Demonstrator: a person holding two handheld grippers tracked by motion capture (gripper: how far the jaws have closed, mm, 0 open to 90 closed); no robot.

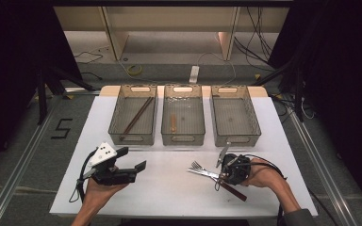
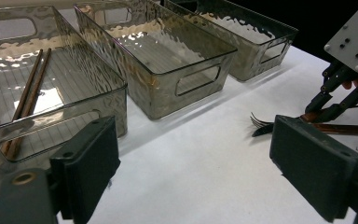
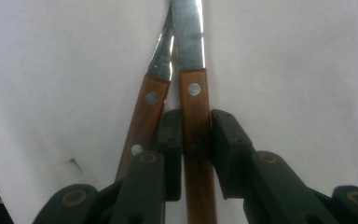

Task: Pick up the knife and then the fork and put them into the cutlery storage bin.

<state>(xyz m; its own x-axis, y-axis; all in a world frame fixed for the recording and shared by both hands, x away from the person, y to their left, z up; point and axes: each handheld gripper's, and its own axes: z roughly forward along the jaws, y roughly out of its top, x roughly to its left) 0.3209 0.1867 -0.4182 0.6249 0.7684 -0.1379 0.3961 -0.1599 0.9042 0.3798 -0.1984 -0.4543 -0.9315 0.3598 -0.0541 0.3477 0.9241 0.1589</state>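
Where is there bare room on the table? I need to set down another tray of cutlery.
The widest free patch is the table middle, between the left gripper and the fork, in front of the bins. The right bin is empty inside. It is crowded front right, where the right gripper is shut on the knife beside the fork.

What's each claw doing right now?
Left claw: open, holding nothing.
Right claw: shut on the wooden handle of a knife; a fork lies beside it on the table.
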